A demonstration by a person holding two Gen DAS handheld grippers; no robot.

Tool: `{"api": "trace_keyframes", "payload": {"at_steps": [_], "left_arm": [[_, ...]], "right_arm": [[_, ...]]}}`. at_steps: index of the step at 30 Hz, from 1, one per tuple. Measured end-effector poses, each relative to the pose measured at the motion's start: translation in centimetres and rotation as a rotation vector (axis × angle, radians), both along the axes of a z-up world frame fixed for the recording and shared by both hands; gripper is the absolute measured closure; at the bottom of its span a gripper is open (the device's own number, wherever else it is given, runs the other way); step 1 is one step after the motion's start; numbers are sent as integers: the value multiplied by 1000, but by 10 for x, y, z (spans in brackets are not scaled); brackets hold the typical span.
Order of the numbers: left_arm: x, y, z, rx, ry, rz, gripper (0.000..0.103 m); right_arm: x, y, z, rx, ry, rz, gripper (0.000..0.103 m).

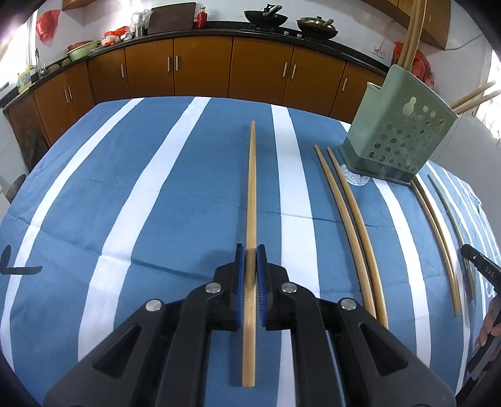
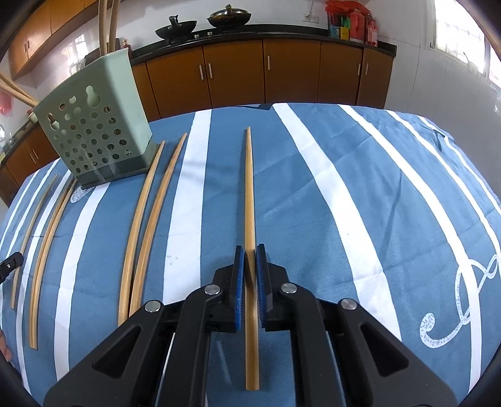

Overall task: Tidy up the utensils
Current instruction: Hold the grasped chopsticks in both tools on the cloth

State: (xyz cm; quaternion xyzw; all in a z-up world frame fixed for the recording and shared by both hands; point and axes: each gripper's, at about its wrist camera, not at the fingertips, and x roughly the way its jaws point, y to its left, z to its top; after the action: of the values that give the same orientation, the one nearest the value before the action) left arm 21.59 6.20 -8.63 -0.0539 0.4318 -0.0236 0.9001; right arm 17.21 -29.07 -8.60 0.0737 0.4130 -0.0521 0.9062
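My left gripper (image 1: 250, 256) is shut on a bamboo chopstick (image 1: 251, 188) that points away along the blue striped cloth. My right gripper (image 2: 250, 256) is shut on another bamboo chopstick (image 2: 249, 188) in the same way. A green perforated utensil holder (image 1: 397, 131) stands ahead to the right in the left wrist view and ahead to the left in the right wrist view (image 2: 94, 131), with chopsticks standing in it. Two loose chopsticks (image 1: 350, 219) lie between my left gripper and the holder; more lie beyond (image 1: 438, 238). They also show in the right wrist view (image 2: 147, 219).
The table carries a blue cloth with white stripes (image 1: 156, 188). Brown kitchen cabinets (image 1: 203, 69) and a dark counter with woks (image 1: 266, 17) run behind it. The right gripper's tip (image 1: 479, 266) shows at the left view's right edge.
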Motion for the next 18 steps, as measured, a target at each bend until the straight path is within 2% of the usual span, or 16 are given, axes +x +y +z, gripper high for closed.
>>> {"api": "trace_keyframes", "payload": {"at_steps": [18], "left_arm": [[-2, 0, -1, -9, 0, 4, 93]], "right_arm": [[0, 1, 0, -12, 2, 0, 94]]}}
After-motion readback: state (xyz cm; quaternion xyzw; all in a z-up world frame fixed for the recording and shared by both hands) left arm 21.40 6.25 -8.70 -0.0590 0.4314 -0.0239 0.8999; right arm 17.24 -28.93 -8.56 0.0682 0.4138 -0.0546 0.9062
